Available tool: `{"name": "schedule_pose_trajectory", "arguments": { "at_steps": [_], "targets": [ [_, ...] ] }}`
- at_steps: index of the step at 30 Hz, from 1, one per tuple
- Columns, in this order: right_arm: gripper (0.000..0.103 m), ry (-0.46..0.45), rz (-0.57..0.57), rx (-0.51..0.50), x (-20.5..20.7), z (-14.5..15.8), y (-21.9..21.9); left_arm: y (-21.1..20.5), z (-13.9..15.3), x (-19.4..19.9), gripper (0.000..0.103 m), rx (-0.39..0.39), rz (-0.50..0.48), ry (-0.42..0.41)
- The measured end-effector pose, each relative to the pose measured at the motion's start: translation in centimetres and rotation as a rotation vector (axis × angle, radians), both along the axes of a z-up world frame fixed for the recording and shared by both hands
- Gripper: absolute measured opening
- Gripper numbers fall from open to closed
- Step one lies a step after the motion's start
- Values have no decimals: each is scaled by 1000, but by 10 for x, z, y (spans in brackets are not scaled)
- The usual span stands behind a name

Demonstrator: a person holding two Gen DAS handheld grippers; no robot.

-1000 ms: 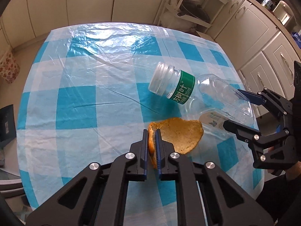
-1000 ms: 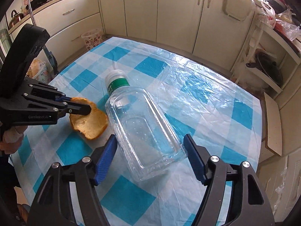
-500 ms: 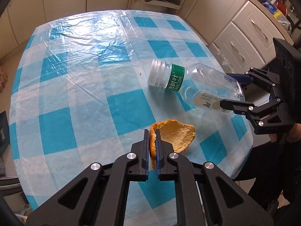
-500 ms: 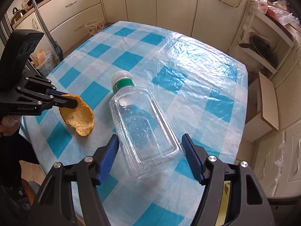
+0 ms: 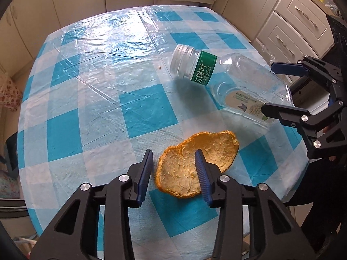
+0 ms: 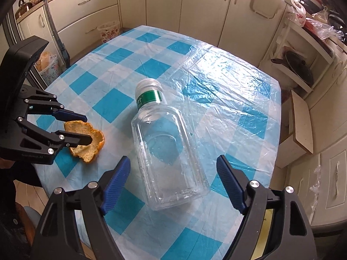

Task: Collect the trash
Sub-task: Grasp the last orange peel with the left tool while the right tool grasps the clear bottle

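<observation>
An orange peel (image 5: 190, 162) lies flat on the blue-checked table (image 5: 86, 86), inner side up, near the front edge. My left gripper (image 5: 174, 153) hovers over it with its jaws opening; the peel sits between and under the fingers, and the pads do not press on it. A clear empty plastic bottle (image 6: 169, 151) with a green label lies on its side, mouth pointing away. My right gripper (image 6: 173, 160) straddles the bottle's base with jaws opening and a gap on both sides. The left wrist view shows the bottle (image 5: 238, 80) and right gripper (image 5: 270, 87) at right.
A floral waste basket (image 6: 108, 30) stands on the floor beyond the table's far left corner. Cream cabinets (image 6: 206, 10) ring the room. A shelf with a dark pan (image 6: 299, 65) and a cardboard box (image 6: 301, 117) sit to the right of the table.
My left jaws were shut on the peel's edge and have opened; the peel now lies flat on the table. My right jaws have spread wider around the bottle, which has been set down.
</observation>
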State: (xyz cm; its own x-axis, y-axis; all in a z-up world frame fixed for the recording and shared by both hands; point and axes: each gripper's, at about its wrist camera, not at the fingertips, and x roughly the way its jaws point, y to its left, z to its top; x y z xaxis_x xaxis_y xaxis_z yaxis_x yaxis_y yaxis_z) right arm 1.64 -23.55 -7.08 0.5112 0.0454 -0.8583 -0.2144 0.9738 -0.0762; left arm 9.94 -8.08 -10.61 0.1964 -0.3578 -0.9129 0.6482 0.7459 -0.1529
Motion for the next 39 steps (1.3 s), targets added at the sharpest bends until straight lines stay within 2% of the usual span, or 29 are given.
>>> {"name": "schedule_pose_trajectory", "arguments": {
  "at_steps": [20, 28, 30, 31, 32, 33, 34, 36, 39],
  "targets": [
    [80, 33, 15, -41, 7, -14, 7, -11, 1, -18, 45, 79, -75, -83],
    [80, 34, 13, -41, 7, -15, 6, -11, 1, -18, 44, 78, -83, -83],
    [80, 36, 15, -41, 7, -15, 6, -12, 1, -20, 35, 74, -88, -84],
    [80, 42, 18, -38, 7, -16, 7, -13, 1, -20, 25, 69, -97, -78],
    [78, 43, 18, -38, 7, -16, 7, -13, 2, -21, 20, 60, -99, -74],
    [68, 46, 18, -36, 8, -17, 6, -13, 3, -22, 17, 54, -97, -77],
    [64, 54, 16, -28, 8, -18, 5, -12, 6, -21, 13, 40, -98, -75],
    [58, 49, 11, 0, 8, -15, 3, -8, 12, -18, 9, -4, -84, -56],
    [55, 28, -26, 72, 6, -5, -9, 0, 22, -9, 8, -56, -38, -50]
  ]
}}
